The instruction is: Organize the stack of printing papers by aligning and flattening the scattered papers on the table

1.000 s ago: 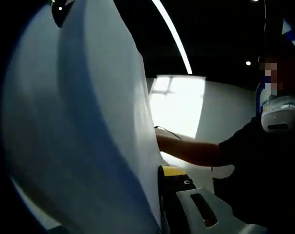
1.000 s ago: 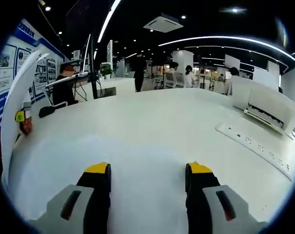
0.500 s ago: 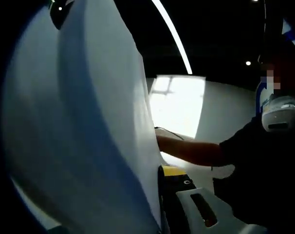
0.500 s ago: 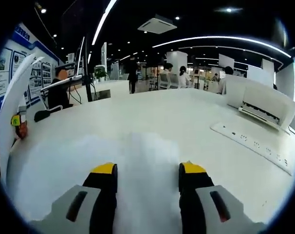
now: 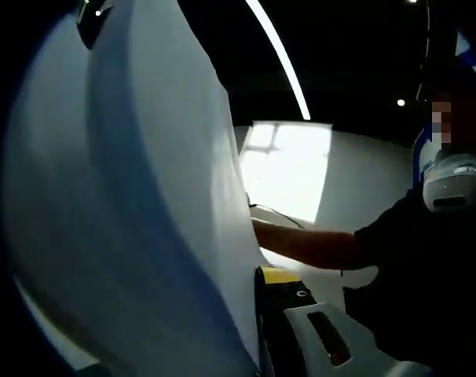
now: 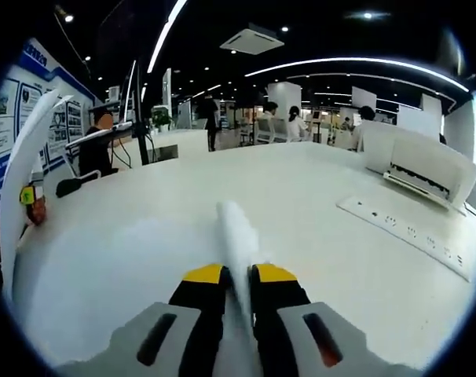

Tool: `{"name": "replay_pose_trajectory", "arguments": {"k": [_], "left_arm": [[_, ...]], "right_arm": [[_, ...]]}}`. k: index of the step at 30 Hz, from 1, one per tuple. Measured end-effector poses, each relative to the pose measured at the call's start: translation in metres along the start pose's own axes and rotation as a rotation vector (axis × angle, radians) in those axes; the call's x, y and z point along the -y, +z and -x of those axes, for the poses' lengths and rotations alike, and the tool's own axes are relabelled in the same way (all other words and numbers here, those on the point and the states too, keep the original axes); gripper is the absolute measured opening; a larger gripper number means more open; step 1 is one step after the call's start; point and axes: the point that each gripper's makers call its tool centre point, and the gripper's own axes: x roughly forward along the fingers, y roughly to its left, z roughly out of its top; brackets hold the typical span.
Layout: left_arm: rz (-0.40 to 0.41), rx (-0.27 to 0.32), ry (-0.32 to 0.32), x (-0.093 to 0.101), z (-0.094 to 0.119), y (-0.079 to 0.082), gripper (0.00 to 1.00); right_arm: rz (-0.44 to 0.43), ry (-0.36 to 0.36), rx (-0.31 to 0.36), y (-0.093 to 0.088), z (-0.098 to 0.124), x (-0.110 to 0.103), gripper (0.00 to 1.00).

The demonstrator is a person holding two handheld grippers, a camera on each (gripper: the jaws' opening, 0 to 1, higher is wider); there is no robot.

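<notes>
Pinching a sheet of paper (image 6: 234, 236) edge-on off the desk (image 6: 316, 204), the right gripper (image 6: 236, 276) is clamped tight while the left gripper (image 5: 263, 276) looks closed on a raised stack of papers (image 5: 128, 204), so I'd guess gathering's underway and squaring edges together comes next.

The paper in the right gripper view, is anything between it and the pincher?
No. The right gripper has its jaws closed on the paper, which stands pinched up between the yellow tips above the white table. Nothing visible sits between them.
</notes>
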Motion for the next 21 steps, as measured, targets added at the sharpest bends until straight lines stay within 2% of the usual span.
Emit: {"name": "replay_pose_trajectory", "arguments": {"k": [10,12,17,21], "left_arm": [[0.001,0.000,0.000,0.001,0.000,0.000,0.06],[0.001,0.000,0.000,0.001,0.000,0.000,0.07],[0.000,-0.001,0.001,0.001,0.000,0.000,0.07],[0.000,-0.001,0.002,0.000,0.000,0.000,0.07]], "right_arm": [[-0.034,0.004,0.088,0.021,0.034,-0.016,0.01],[-0.038,0.002,0.140,0.034,0.049,-0.018,0.02],[-0.031,0.004,0.208,0.054,0.072,-0.024,0.02],[-0.008,-0.007,0.268,0.077,0.093,-0.024,0.02]]}}
